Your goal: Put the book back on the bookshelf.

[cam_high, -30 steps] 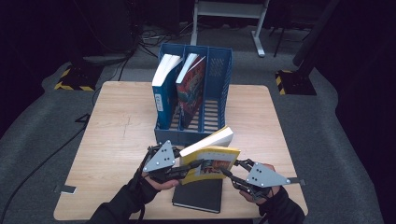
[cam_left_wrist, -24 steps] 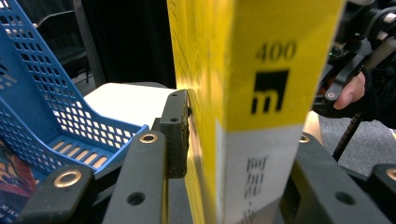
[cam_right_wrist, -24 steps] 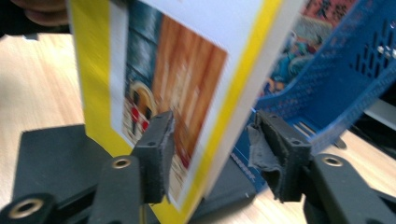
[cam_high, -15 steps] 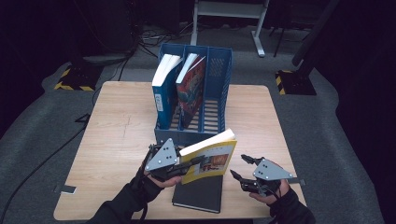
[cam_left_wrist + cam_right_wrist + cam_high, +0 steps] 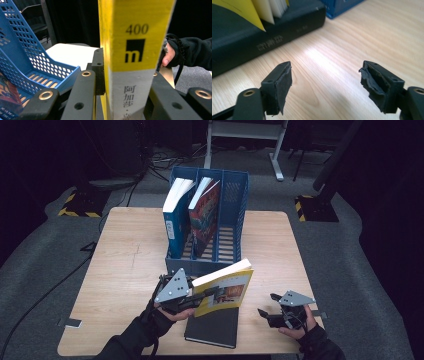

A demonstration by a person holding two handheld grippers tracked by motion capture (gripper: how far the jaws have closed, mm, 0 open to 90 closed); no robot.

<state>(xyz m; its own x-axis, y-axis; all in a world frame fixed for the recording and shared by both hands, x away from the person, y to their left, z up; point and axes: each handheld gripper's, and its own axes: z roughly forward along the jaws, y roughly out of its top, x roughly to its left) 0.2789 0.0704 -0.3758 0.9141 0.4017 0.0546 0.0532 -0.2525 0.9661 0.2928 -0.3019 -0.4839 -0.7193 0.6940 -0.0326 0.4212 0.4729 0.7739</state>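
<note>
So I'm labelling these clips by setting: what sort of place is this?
Probably a lab or studio set up for recording, not a home or office. A lone wooden table stands on grey carpet in a dark room, with loose cables and hazard tape on the floor behind.

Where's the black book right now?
In the high view, the black book lies flat at the table's near edge, under the yellow book held by the left gripper, with the open right gripper to its right.

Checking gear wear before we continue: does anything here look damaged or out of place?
Yes: the right hand-held gripper has frayed, torn pads, with ragged rubber edges. The books and rack look fine.
</note>
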